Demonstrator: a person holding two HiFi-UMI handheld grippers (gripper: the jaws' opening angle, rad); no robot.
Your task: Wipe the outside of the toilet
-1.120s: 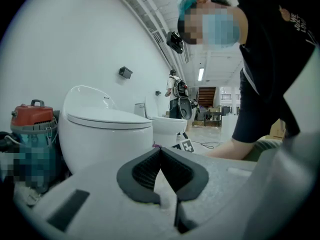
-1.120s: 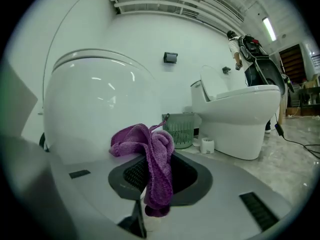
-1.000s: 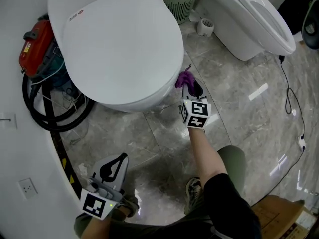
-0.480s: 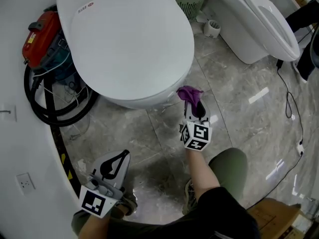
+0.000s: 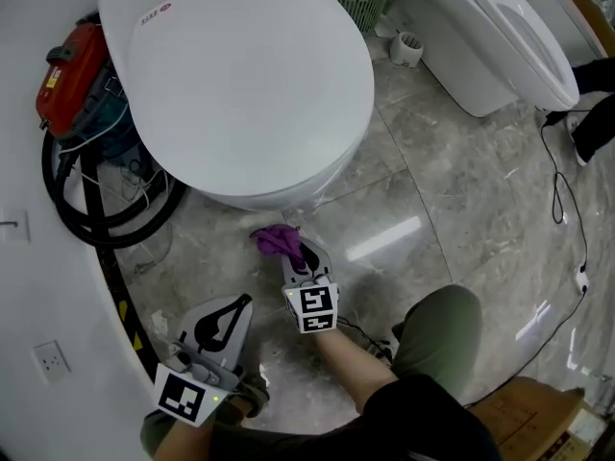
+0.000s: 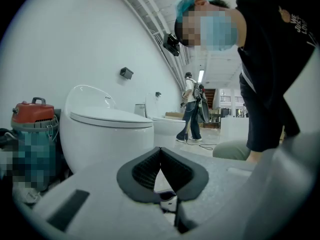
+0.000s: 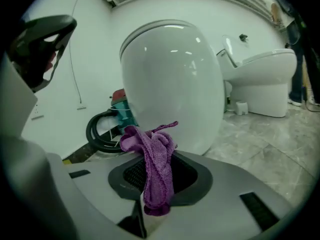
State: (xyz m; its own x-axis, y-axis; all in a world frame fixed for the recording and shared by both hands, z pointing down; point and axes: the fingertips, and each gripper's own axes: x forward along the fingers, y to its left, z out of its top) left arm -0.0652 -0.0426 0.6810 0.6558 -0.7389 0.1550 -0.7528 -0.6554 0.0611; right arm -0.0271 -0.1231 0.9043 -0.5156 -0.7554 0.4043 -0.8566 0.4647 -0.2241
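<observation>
Red vacuum point(image 5: 65, 77): at the toilet's 9 o'clock, against the white wall, with its black hose point(image 5: 96, 214) coiled on the floor at the toilet's 7 o'clock.
Left gripper point(image 5: 236, 303): low at 7 o'clock in the head view, well apart from the toilet; jaws pressed together with nothing between them.
Toilet point(image 5: 240, 75): white, lid down, filling the upper middle of the head view.
Purple cloth point(image 5: 276, 240): at the toilet's 6 o'clock, just below the bowl's front edge and above the grey marble floor point(image 5: 452, 209); I cannot tell if it touches the bowl.
Right gripper point(image 5: 300, 254): pointing towards 11 o'clock at the bowl, jaws clamped on the cloth, which hangs bunched from them.
Second toilet point(image 5: 500, 36): white, at 2 o'clock.
</observation>
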